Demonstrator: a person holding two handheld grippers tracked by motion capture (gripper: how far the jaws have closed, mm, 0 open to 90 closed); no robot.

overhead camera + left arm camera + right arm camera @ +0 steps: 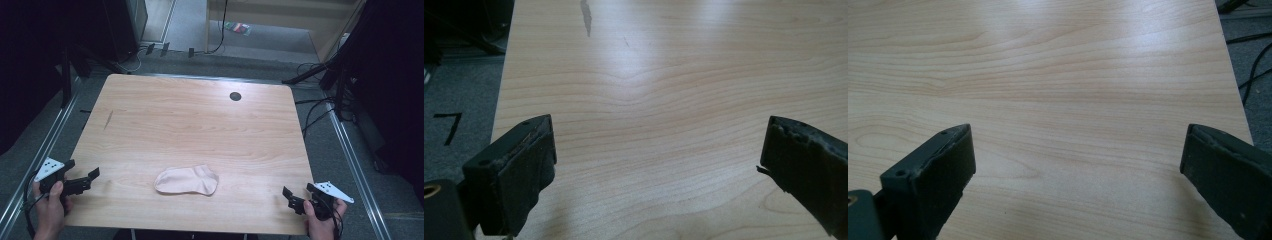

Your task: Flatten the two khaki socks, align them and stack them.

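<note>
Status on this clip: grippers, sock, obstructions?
Left gripper open, right gripper open, both empty at table corners. Sock flat between them, untouched. Nothing in the way.

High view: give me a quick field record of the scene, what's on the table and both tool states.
table: light wood, dark round hole near far edge
object: one pale pink sock, flat, near the front edge, roughly centred
left tool: at front-left corner, jaws open, holding nothing
right tool: at front-right corner, jaws open, holding nothing
contact: neither tool touches the sock
left mark: dark streak on the wood
</note>
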